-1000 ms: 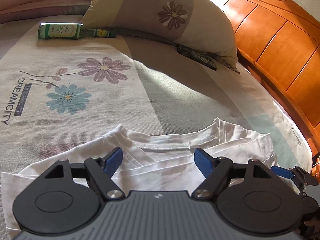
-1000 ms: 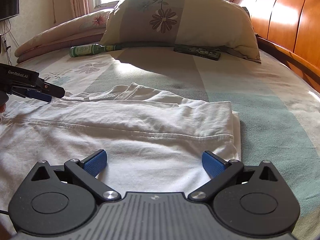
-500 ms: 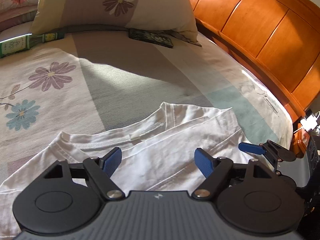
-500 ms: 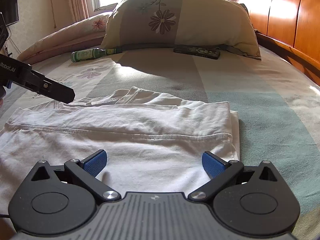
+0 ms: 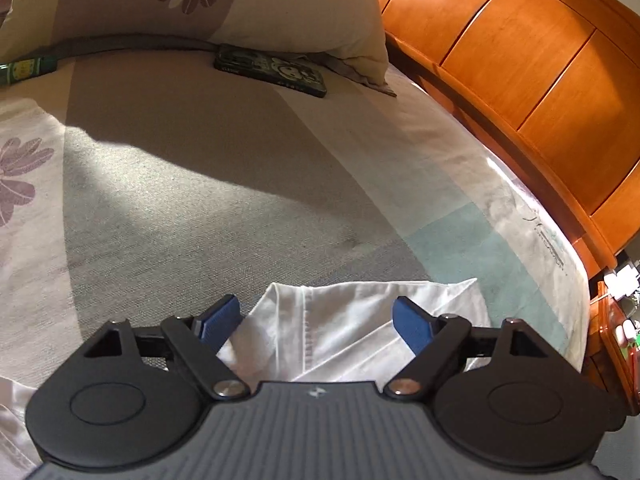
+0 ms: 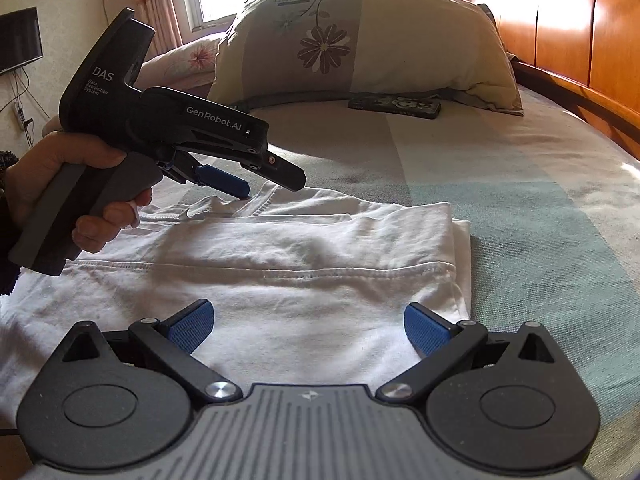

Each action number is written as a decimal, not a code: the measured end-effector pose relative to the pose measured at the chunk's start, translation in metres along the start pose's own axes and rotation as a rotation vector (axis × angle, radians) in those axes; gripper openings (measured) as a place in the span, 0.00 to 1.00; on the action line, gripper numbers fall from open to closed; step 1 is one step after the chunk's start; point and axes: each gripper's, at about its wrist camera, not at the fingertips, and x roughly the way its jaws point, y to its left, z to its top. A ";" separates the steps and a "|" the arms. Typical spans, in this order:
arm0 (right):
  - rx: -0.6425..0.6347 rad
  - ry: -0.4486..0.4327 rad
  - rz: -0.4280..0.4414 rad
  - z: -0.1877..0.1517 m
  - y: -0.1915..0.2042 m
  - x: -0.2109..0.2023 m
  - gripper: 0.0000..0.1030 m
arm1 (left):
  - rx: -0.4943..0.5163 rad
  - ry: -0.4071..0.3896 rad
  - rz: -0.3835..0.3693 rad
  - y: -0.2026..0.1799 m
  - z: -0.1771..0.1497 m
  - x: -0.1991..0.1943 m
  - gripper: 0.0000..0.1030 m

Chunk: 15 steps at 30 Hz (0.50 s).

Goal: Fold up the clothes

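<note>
With both claws spread, I should drop my left gripper (image 5: 316, 320) squarely onto the white T-shirt (image 6: 304, 272) collar edge, probably its neckline, my right gripper (image 6: 308, 322) pinning the hem.

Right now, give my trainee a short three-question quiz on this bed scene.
1. True or false: the left gripper is shut on the shirt.
2. What lies at the foot of the pillow? A) phone B) book C) mug
3. Fill in: the right gripper hangs open over the shirt's ____ end, away from the collar.

Key: 1 false, its fingers stand apart at the collar. 2 A. 3 hem.
</note>
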 end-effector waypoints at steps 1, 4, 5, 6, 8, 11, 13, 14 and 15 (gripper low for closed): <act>0.000 -0.001 0.002 0.000 0.000 0.000 1.00 | 0.010 -0.003 -0.022 -0.004 0.001 -0.005 0.81; -0.017 -0.007 0.000 -0.001 0.002 -0.002 1.00 | 0.052 -0.017 -0.106 -0.018 0.002 -0.019 0.83; -0.024 -0.010 -0.002 -0.001 0.003 -0.002 1.00 | 0.065 -0.006 -0.148 -0.024 0.002 -0.018 0.85; -0.032 -0.008 -0.003 -0.001 0.004 -0.002 1.00 | 0.077 0.007 -0.192 -0.030 0.001 -0.016 0.85; -0.048 -0.005 -0.006 -0.002 0.006 -0.002 1.00 | 0.074 0.050 -0.222 -0.035 0.001 -0.001 0.85; -0.053 0.003 -0.013 -0.003 0.006 -0.001 1.00 | 0.064 0.089 -0.184 -0.037 -0.001 0.023 0.85; -0.041 0.006 -0.010 -0.003 0.004 -0.001 1.00 | 0.078 0.051 -0.139 -0.036 0.001 0.026 0.85; -0.034 0.008 -0.008 -0.003 0.003 0.000 1.00 | 0.068 0.042 -0.129 -0.035 0.004 0.027 0.84; -0.032 0.007 -0.007 -0.003 0.003 0.000 1.00 | 0.051 0.039 -0.126 -0.035 0.007 0.026 0.84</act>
